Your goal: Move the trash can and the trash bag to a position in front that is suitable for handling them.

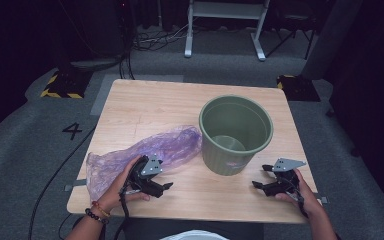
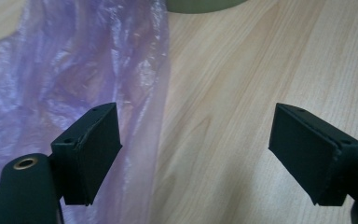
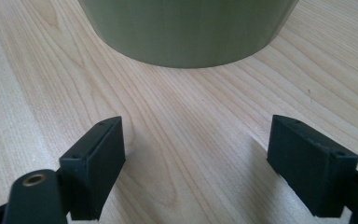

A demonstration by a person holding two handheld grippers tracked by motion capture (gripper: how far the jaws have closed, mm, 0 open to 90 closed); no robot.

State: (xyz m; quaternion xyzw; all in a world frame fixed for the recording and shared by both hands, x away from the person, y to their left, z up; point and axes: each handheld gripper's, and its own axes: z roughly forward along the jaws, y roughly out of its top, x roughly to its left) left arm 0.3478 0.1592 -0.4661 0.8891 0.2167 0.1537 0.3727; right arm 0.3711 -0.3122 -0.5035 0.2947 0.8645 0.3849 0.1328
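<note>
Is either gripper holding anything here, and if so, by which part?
Nothing is held. The left gripper is open, one jaw over the edge of the purple plastic bag. The right gripper is open over bare table, short of the green bin.

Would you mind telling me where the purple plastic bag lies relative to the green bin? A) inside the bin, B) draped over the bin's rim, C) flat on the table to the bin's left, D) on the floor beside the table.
C: in the high view the purple plastic bag lies flat on the table, left of the green bin, with the left tool at its near edge.
</note>
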